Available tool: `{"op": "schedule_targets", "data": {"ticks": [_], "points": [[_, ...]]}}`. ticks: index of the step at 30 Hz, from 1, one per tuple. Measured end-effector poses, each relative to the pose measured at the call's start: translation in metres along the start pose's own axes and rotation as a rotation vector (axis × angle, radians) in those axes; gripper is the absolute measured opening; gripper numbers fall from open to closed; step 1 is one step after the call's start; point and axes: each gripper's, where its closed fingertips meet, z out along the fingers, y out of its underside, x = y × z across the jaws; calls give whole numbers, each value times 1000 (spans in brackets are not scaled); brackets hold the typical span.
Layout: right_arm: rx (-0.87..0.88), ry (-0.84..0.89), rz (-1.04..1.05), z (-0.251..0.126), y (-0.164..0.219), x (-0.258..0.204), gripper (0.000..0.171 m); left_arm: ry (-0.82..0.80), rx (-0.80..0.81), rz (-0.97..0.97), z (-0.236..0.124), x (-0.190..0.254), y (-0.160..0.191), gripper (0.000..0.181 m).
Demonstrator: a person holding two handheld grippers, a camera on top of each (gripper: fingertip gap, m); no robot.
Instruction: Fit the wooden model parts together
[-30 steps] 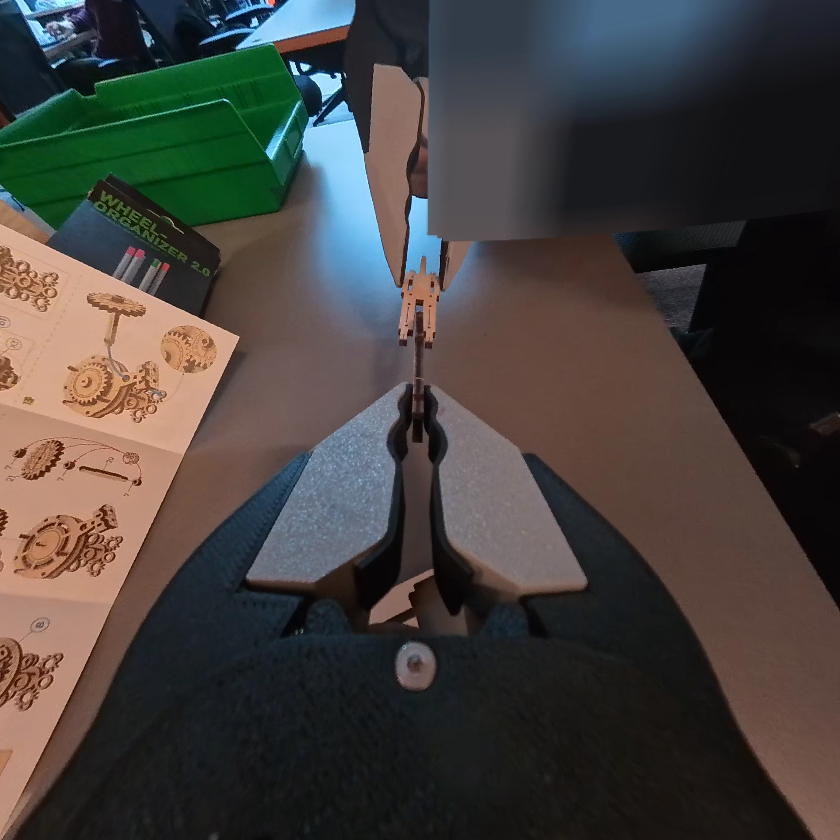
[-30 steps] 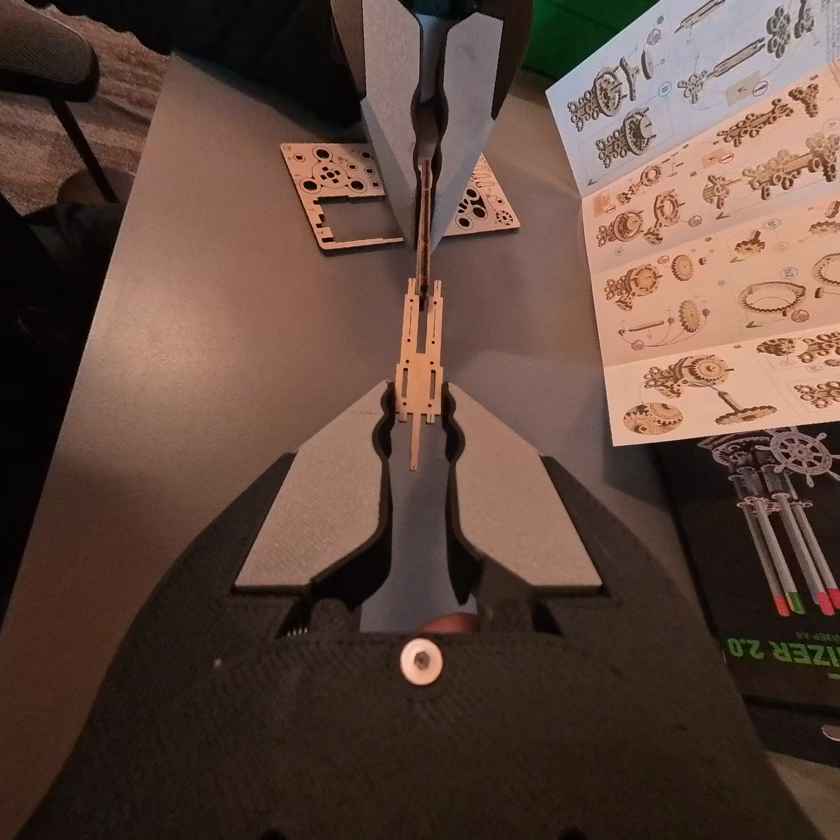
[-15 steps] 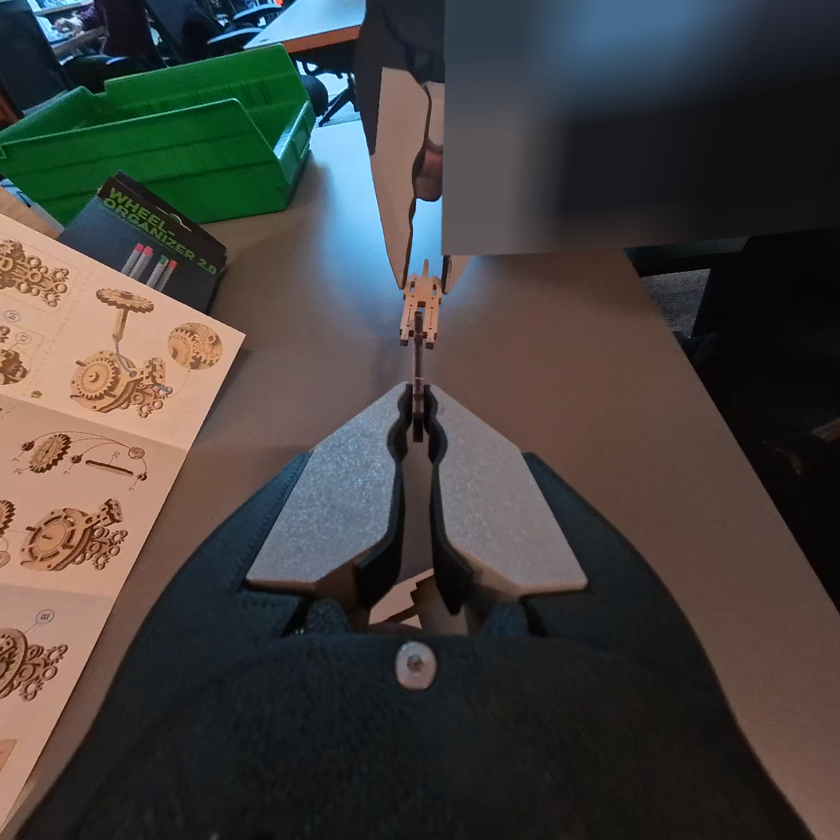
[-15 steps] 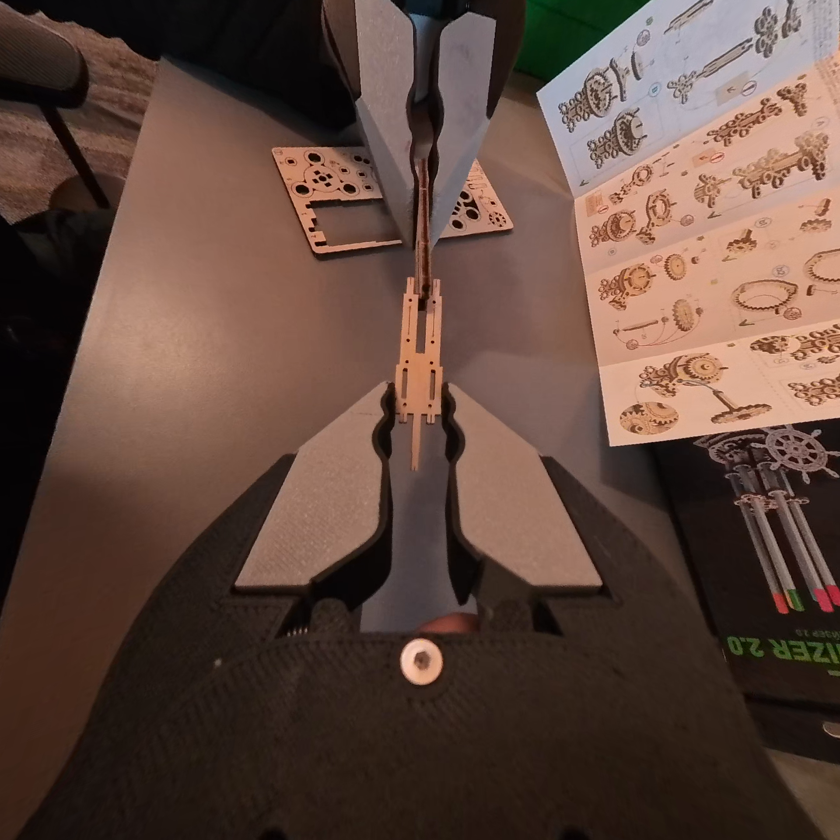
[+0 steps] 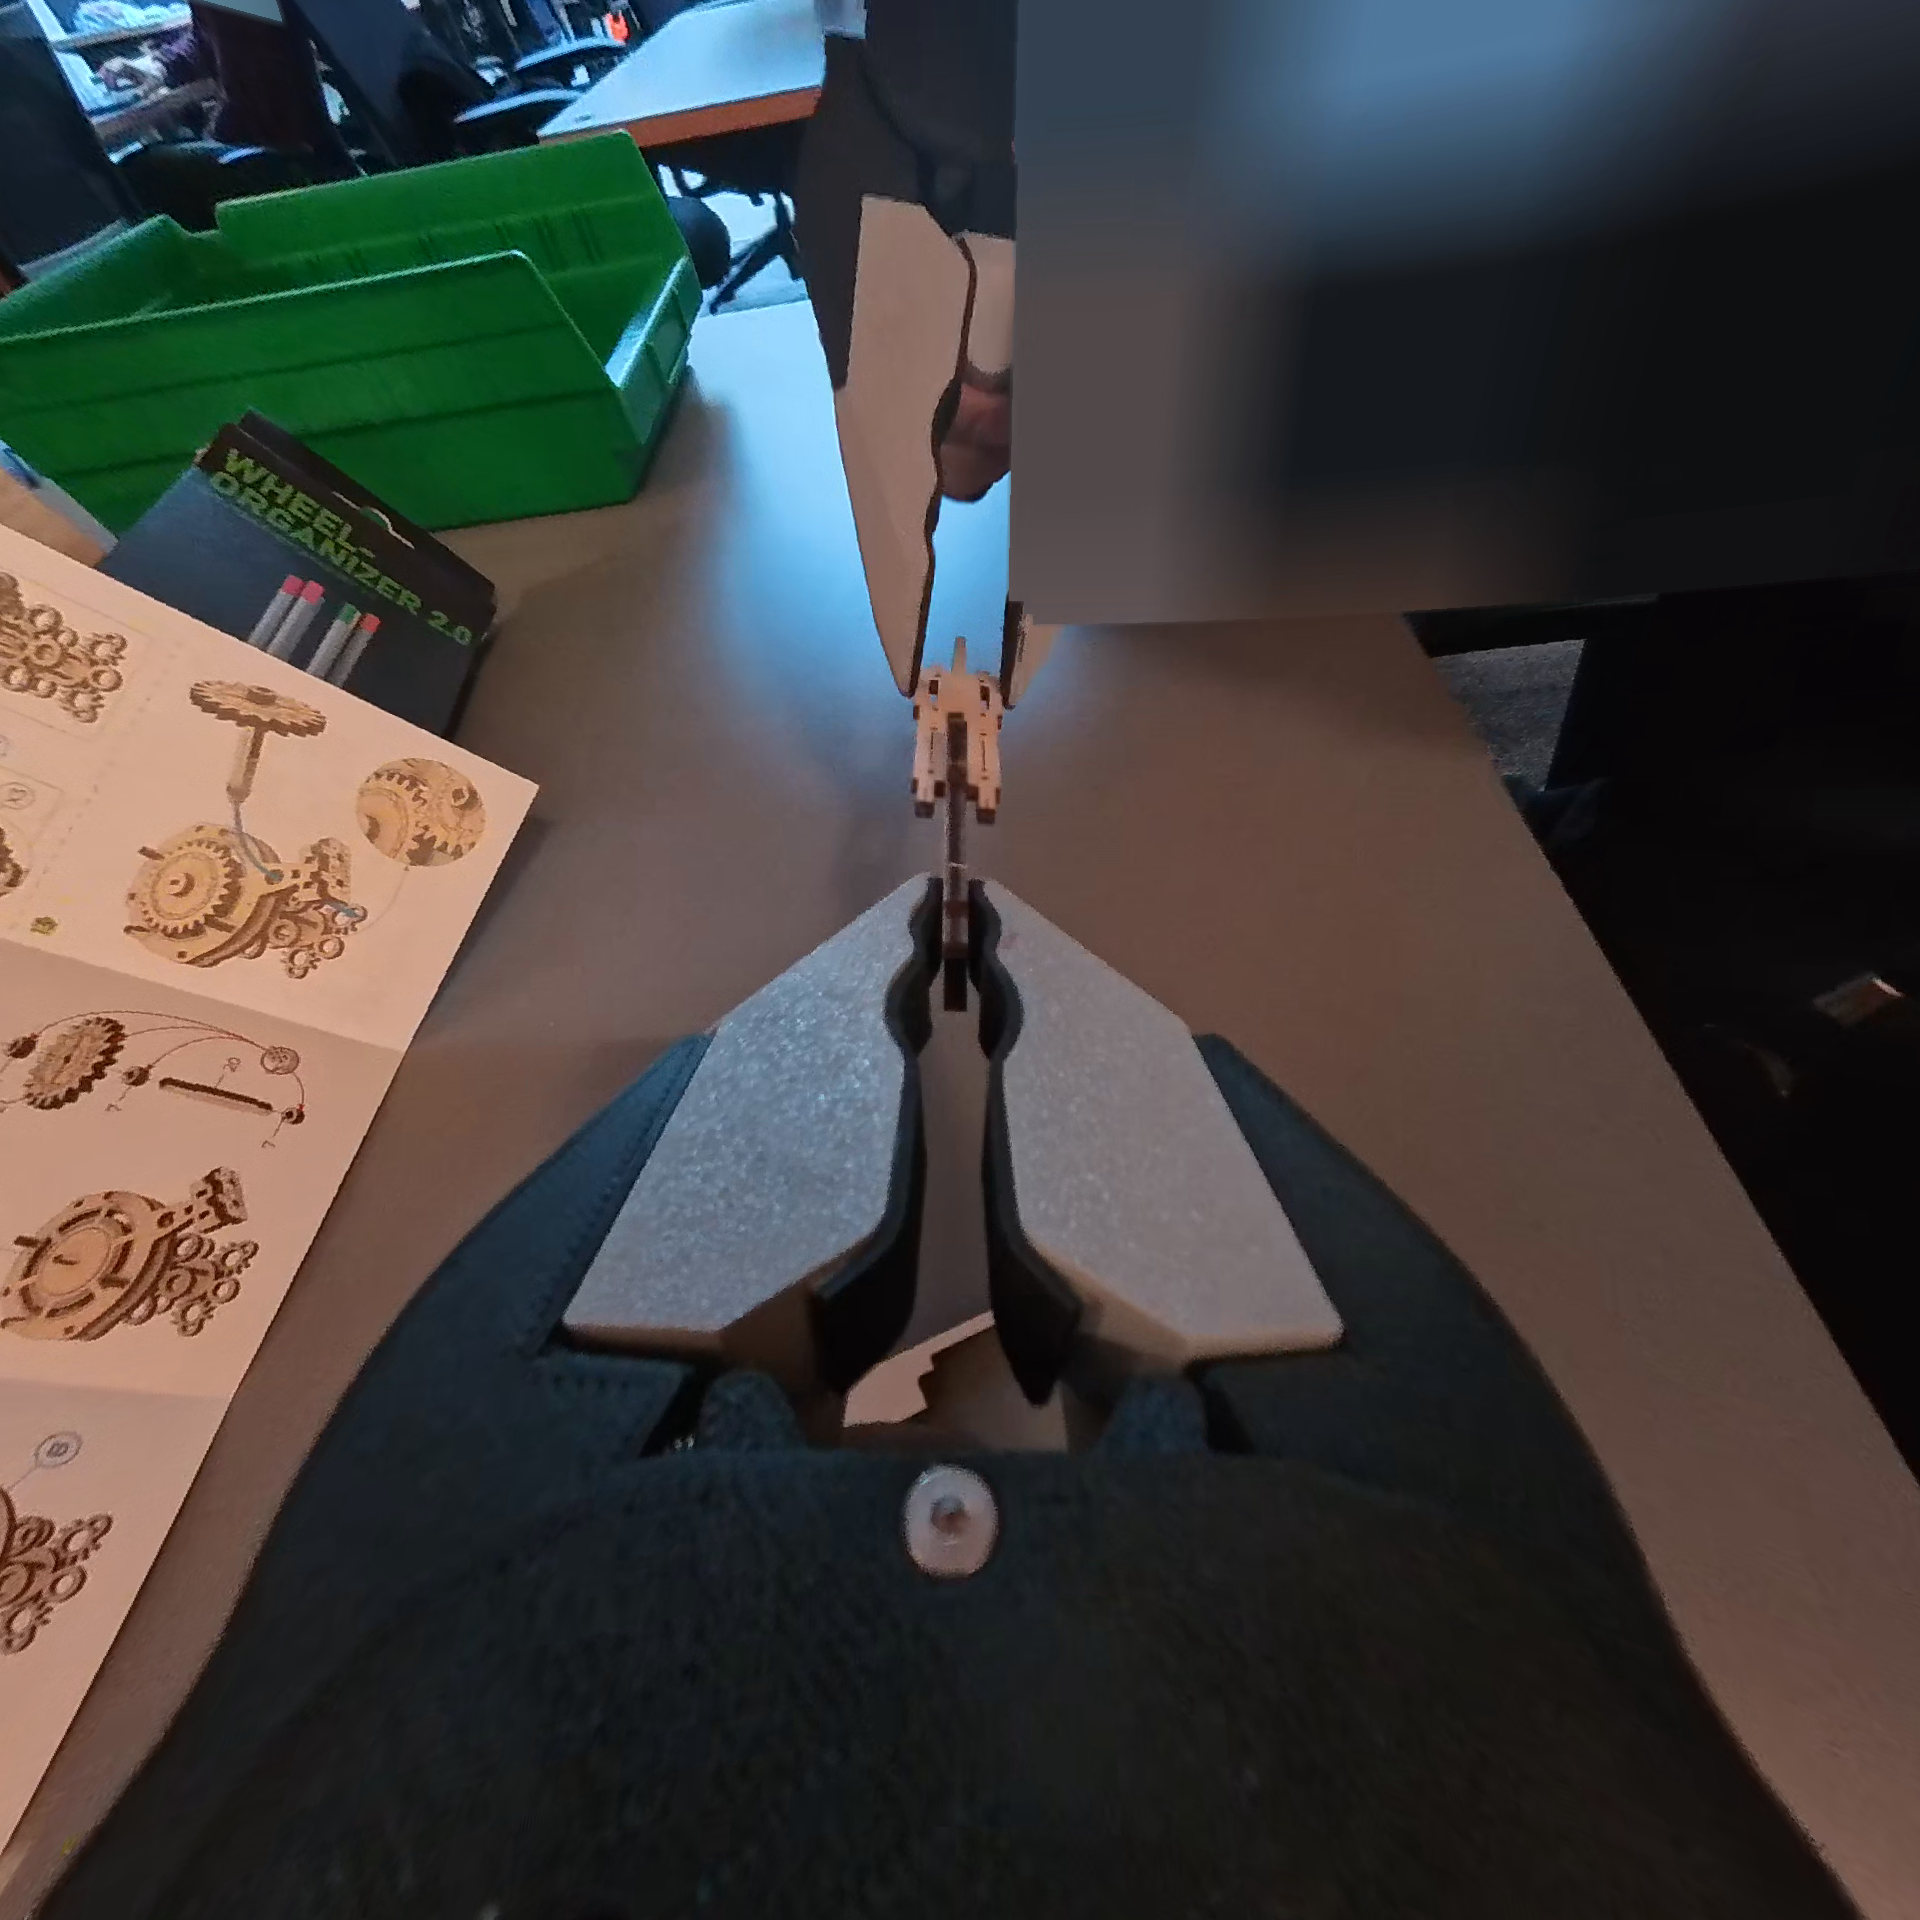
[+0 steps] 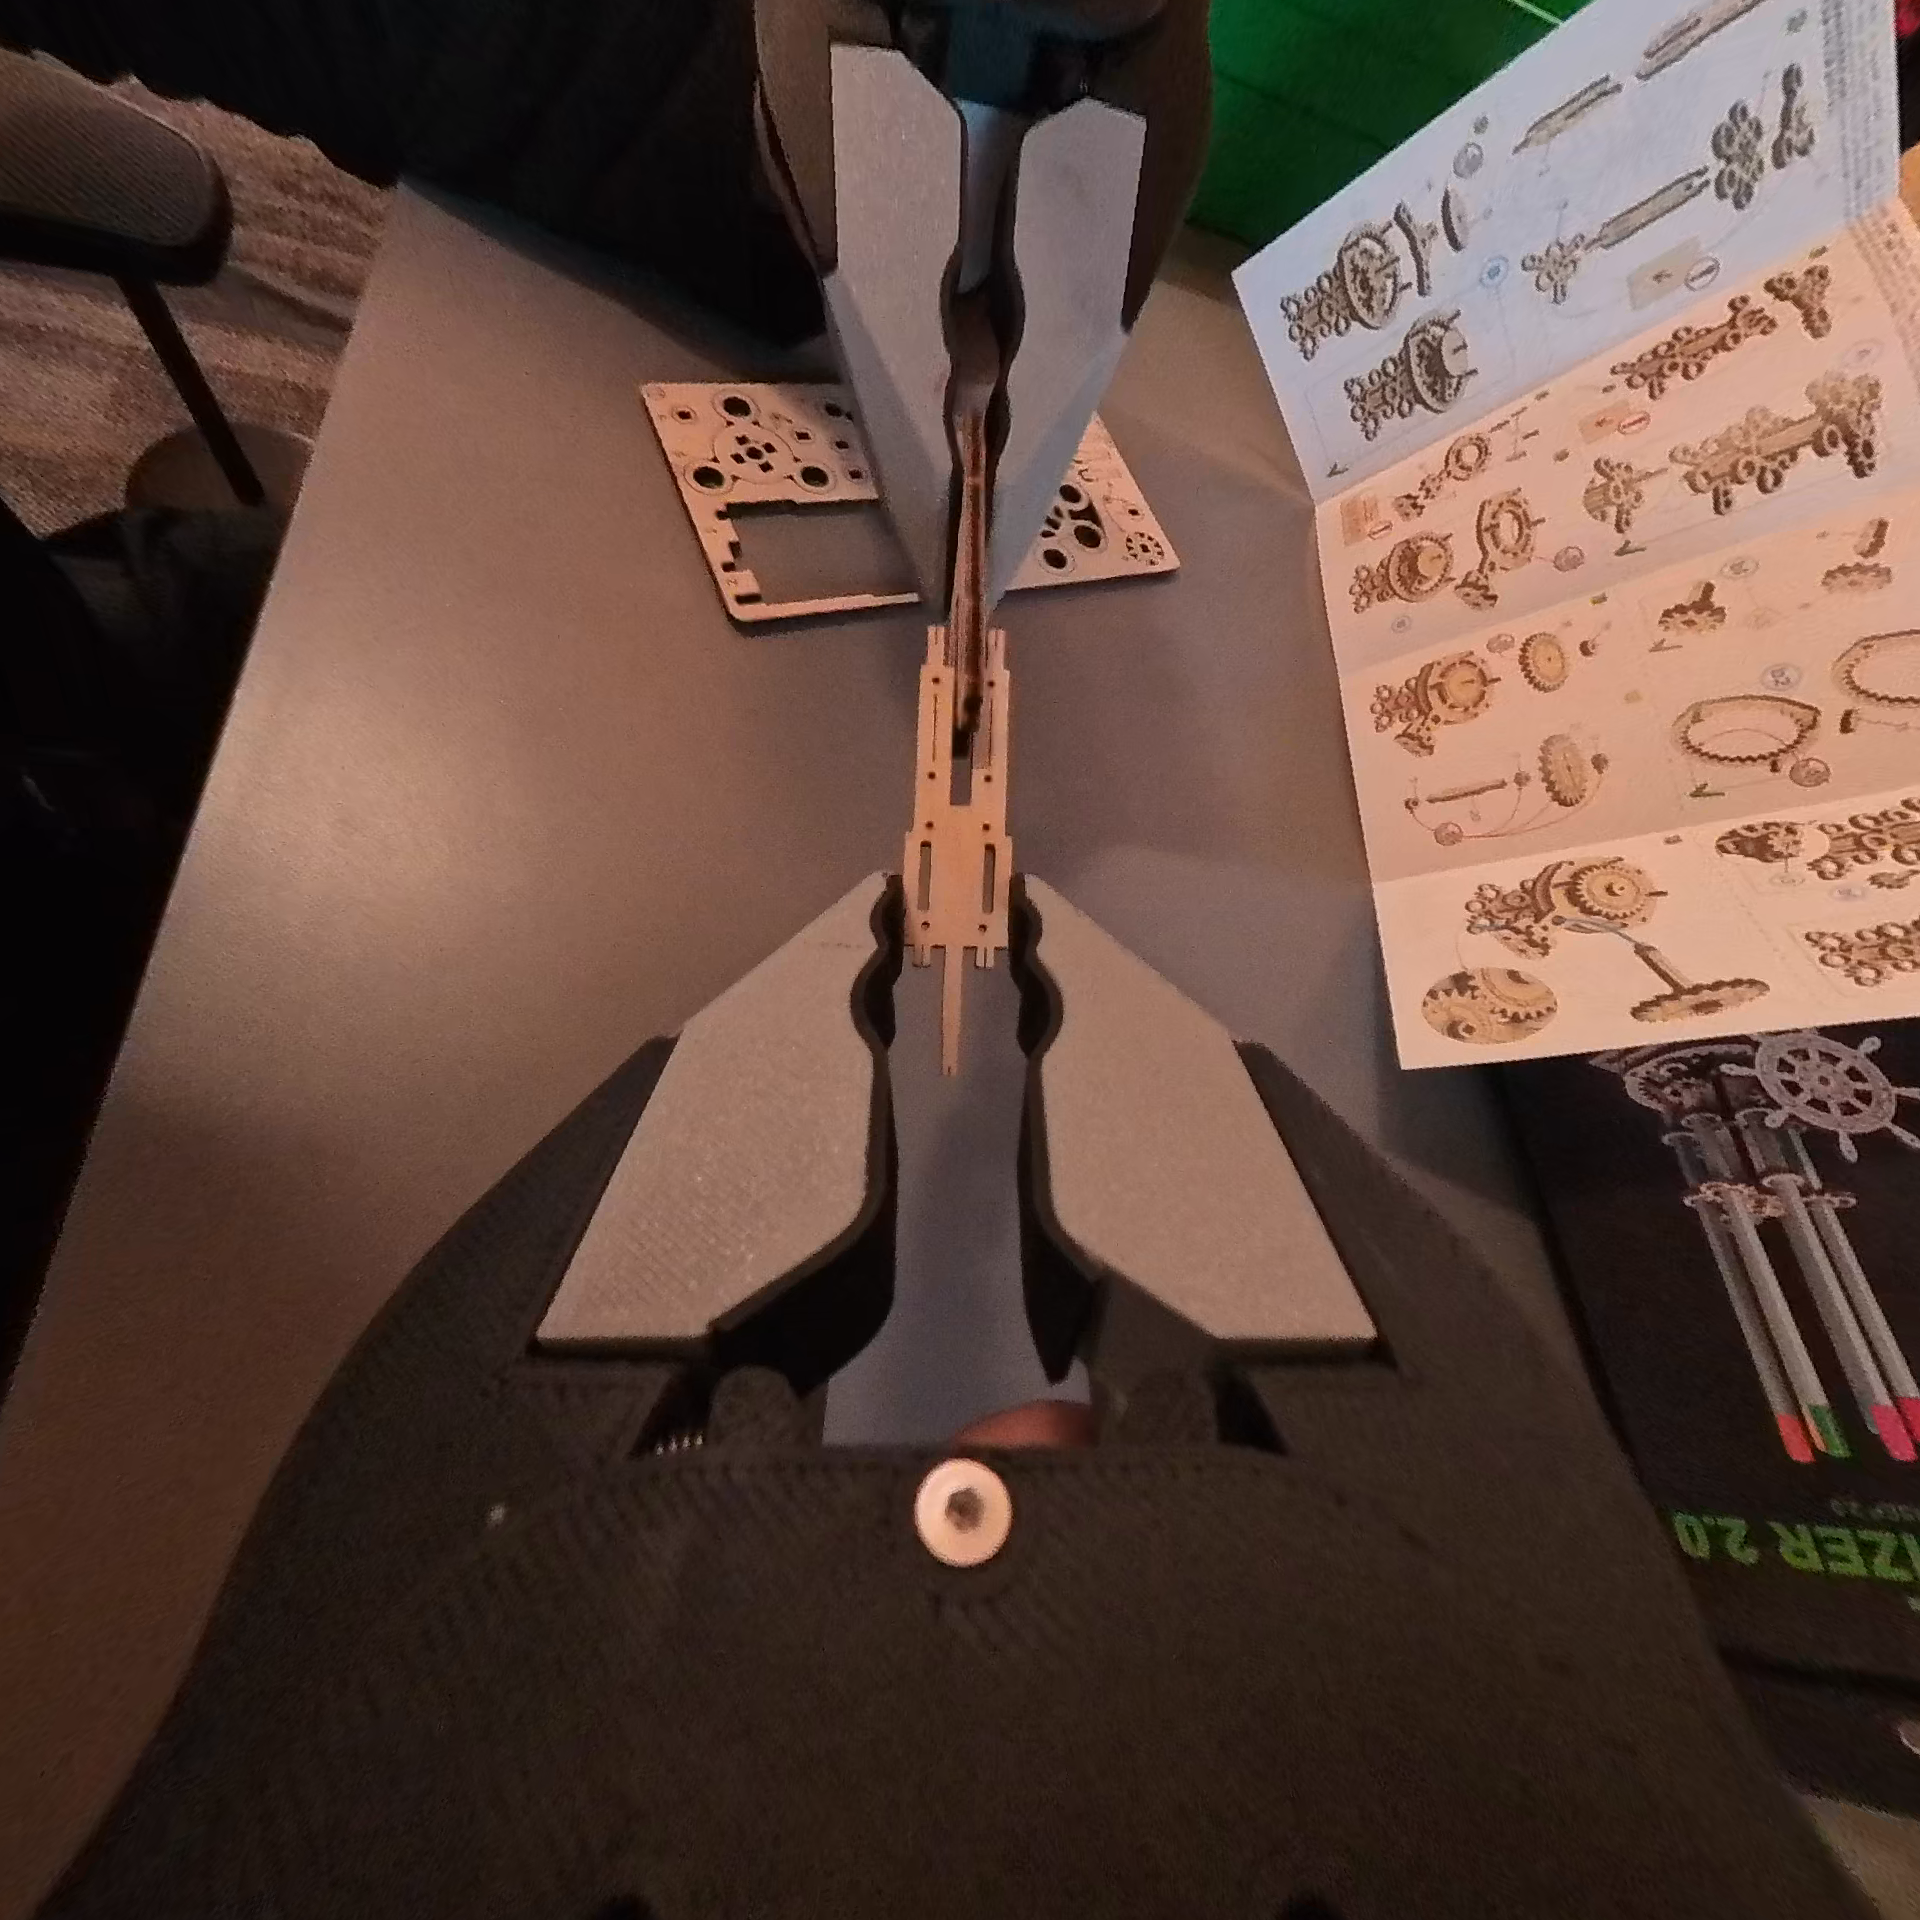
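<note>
A grey table (image 6: pixel 582 831) carries the clutter around the work: in the left wrist view a green plastic bin (image 5: pixel 343 343) stands at the far left, a dark box (image 5: pixel 301 603) with printed pens on it lies just in front of the bin, and an unfolded instruction sheet (image 5: pixel 187 987) with drawings of geared assemblies overlaps the box's near edge. In the right wrist view the same sheet (image 6: pixel 1621 644) fills the right side, with the dark box (image 6: pixel 1745 1299) below it, and a flat laser-cut wooden sheet (image 6: pixel 769 499) with empty cut-outs lies on the table beyond the two grippers, partly hidden by the far gripper's fingers. A chair (image 6: pixel 114 239) stands off the table's left edge. A large blurred patch covers the upper right of the left wrist view and hides most of the far gripper there. Nothing lies on the table directly between the two grippers; both parts are held up in the air above it. The right gripper (image 6: pixel 958 914) pinches a pale, flat forked wooden part (image 6: pixel 958 821) by its wider base, with a thin central tongue pointing back between the fingers and two long prongs reaching forward. The left gripper (image 5: pixel 954 909) is closed on a thin dark-edged wooden piece (image 5: pixel 954 862), seen edge-on, which runs forward into the slot between the prongs of the forked part (image 5: pixel 956 738). In the right wrist view this thin piece (image 6: pixel 971 603) shows a reddish-brown edge and enters the fork from the far side, so the two parts overlap at the prong tips; how deeply it sits cannot be told.
</note>
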Motion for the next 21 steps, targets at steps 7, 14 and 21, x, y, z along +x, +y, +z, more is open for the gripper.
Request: {"op": "schedule_targets", "data": {"ticks": [7, 14, 21], "points": [[1, -16, -17, 4, -6, -5, 16, 18, -14, 8, 5, 5, 2, 1], [-3, -24, -18, 7, -6, -6, 16, 25, -25, 4, 7, 7, 3, 1], [0, -31, -21, 4, -4, -6, 17, 31, -18, -55, 10, 6, 2, 1]]}}
